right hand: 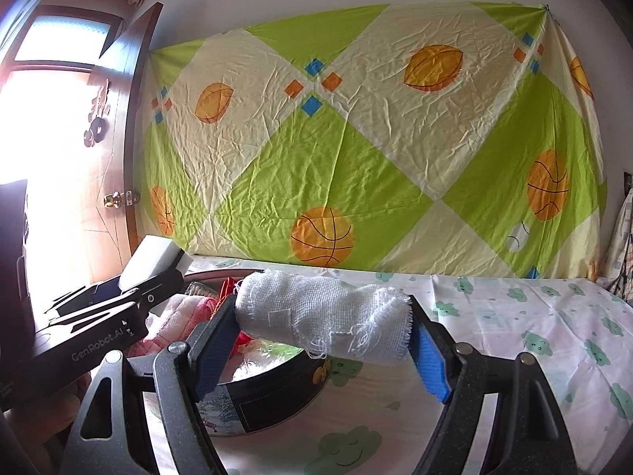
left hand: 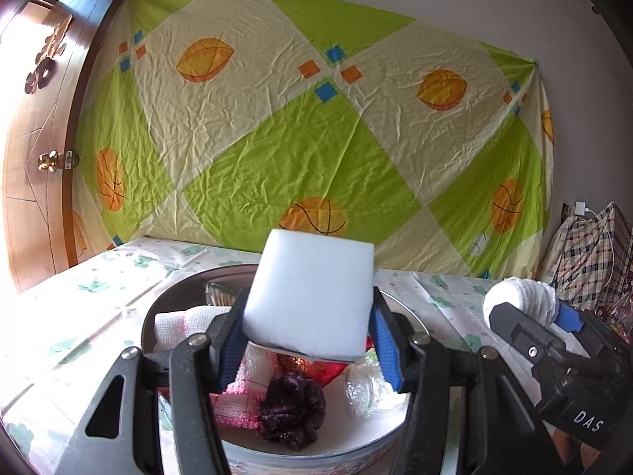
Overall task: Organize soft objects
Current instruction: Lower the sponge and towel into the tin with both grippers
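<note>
Your left gripper (left hand: 308,340) holds a white foam sponge block (left hand: 312,293) between its blue-padded fingers (left hand: 385,346); they stand about half open and press on the block's two sides. The block hangs tilted above a round metal tin (left hand: 158,316) on the table (left hand: 79,297), which is covered by a cloth printed with small green clouds. Inside the tin lie a pink and white towel (left hand: 237,392), a dark purple scrunchie (left hand: 292,411), something red (left hand: 316,366) and a clear crinkled wrapper (left hand: 364,390).

Your right gripper (right hand: 324,344) grips a roll of white gauze (right hand: 320,316) endwise, the fingers (right hand: 429,360) spread wide and closed against its two frayed ends. The roll lies nearly level, over the tin's (right hand: 277,396) right-hand rim, with loose threads trailing beneath it. In the right wrist view your left gripper (right hand: 158,273) shows at the left with the sponge block (right hand: 152,259) in it, above the tin's far side. In the left wrist view the gauze roll (left hand: 518,301) sits at the right, held in your right gripper (left hand: 526,310).

A green and cream sheet (left hand: 316,118) with basketballs hangs on the wall behind the table.
</note>
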`<action>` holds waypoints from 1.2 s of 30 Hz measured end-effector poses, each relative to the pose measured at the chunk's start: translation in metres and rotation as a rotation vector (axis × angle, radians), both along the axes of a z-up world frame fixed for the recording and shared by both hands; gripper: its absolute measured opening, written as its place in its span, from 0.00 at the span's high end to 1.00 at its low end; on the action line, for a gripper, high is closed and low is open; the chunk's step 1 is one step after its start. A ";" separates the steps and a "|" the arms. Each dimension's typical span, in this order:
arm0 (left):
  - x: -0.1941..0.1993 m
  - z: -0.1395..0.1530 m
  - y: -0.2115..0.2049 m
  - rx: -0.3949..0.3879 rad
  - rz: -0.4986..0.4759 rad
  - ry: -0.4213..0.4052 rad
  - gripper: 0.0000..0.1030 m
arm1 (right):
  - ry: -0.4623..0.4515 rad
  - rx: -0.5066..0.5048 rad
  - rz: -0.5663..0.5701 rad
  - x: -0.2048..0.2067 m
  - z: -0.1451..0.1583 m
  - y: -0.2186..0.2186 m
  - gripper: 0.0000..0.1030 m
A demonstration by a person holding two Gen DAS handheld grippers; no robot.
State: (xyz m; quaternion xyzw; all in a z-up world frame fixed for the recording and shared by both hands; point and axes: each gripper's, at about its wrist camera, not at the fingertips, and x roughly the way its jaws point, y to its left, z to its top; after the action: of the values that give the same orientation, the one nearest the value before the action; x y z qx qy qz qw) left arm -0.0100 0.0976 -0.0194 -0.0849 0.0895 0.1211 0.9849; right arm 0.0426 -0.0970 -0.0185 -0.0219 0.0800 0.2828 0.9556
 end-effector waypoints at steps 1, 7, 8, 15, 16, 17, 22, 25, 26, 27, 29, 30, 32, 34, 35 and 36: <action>-0.001 0.000 0.001 0.000 0.003 0.000 0.46 | 0.000 -0.001 0.003 0.000 0.000 0.002 0.22; -0.001 -0.001 0.011 -0.008 0.021 0.012 0.46 | -0.005 -0.010 0.020 -0.001 0.000 0.009 0.22; -0.002 -0.001 0.012 -0.010 0.021 0.013 0.46 | -0.006 -0.010 0.021 -0.001 0.000 0.010 0.22; -0.002 -0.001 0.013 -0.002 0.030 0.017 0.46 | -0.003 -0.007 0.027 -0.001 0.000 0.011 0.22; -0.002 -0.001 0.013 0.000 0.030 0.017 0.46 | -0.001 -0.008 0.030 0.000 0.000 0.012 0.22; -0.002 -0.001 0.013 0.003 0.034 0.019 0.46 | 0.001 -0.009 0.033 0.000 0.000 0.012 0.22; -0.002 -0.001 0.018 0.003 0.053 0.031 0.46 | 0.003 -0.008 0.041 0.002 -0.001 0.015 0.22; -0.002 -0.002 0.022 -0.002 0.062 0.034 0.46 | 0.004 -0.007 0.046 0.002 0.000 0.017 0.22; -0.003 -0.002 0.024 -0.002 0.064 0.034 0.46 | 0.005 -0.008 0.048 0.003 -0.001 0.018 0.22; -0.003 -0.001 0.025 -0.001 0.066 0.035 0.46 | 0.005 -0.009 0.051 0.003 -0.001 0.019 0.22; -0.003 -0.002 0.026 0.000 0.070 0.038 0.46 | 0.005 -0.010 0.053 0.002 -0.001 0.020 0.22; -0.003 -0.002 0.027 0.001 0.071 0.041 0.46 | 0.004 -0.010 0.053 0.002 0.000 0.021 0.22; -0.004 -0.004 0.028 -0.002 0.074 0.043 0.46 | 0.002 -0.007 0.053 0.002 0.000 0.021 0.22; -0.005 -0.005 0.029 -0.005 0.076 0.045 0.46 | 0.003 -0.007 0.054 0.003 0.000 0.021 0.22; -0.005 -0.005 0.030 -0.006 0.076 0.043 0.46 | 0.002 -0.007 0.056 0.003 0.000 0.021 0.22; -0.005 -0.005 0.030 -0.002 0.078 0.044 0.46 | 0.001 -0.008 0.056 0.003 0.000 0.021 0.22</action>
State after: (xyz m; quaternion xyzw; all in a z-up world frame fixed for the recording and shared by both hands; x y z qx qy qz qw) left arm -0.0152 0.1280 -0.0242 -0.0868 0.1076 0.1613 0.9772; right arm 0.0459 -0.0759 -0.0186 -0.0278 0.0810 0.3093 0.9471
